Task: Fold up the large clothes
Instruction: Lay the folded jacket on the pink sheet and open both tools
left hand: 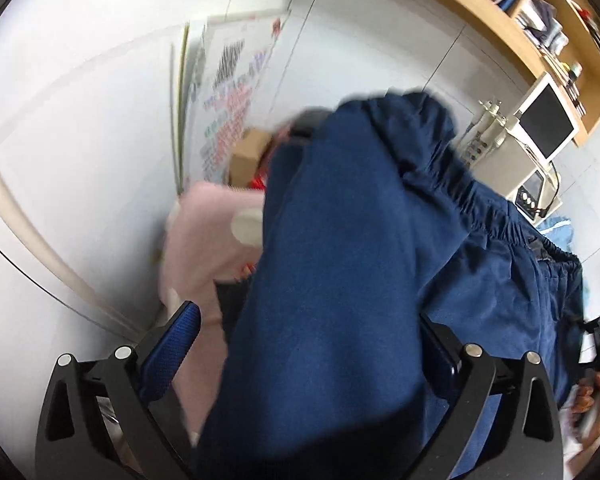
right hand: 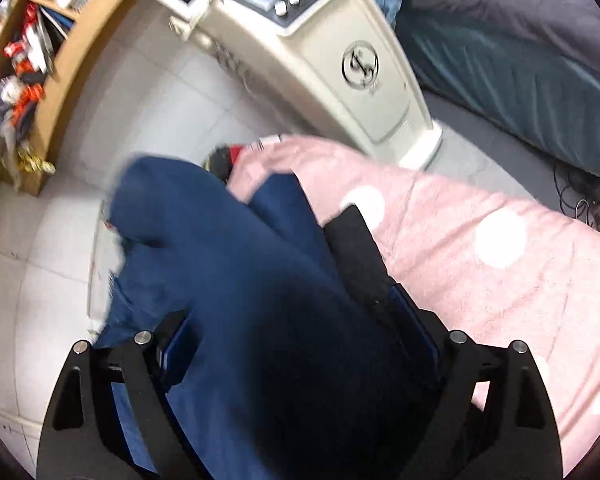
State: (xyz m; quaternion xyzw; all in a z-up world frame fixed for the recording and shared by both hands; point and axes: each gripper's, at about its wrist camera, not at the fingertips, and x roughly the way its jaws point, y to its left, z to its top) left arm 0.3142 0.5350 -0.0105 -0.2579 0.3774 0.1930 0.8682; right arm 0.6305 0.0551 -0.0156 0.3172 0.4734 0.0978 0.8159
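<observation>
Navy trousers with a gathered elastic waistband, seen from both wrist cameras, drape in a loose heap over a pink blanket with white dots, which covers the surface beneath them. In the left wrist view the cloth fills the space between the fingers of the left claw; its jaws stand wide apart, the blue-padded left finger clear of the fabric and the right finger at the cloth's edge, with no pinch visible. In the right wrist view the right claw is likewise spread wide, the trousers bunched between and over its fingers; the far finger lies against the blanket just beside the trousers, and whether a pad touches the cloth cannot be told. Beyond the trousers stands a cream floor-standing machine with a small screen and white knobs. Past it, against the wall, a wooden shelf holds books and clutter. To the trousers' other side, printed posters lean on the white wall near a cardboard box. Both views are motion-blurred.
</observation>
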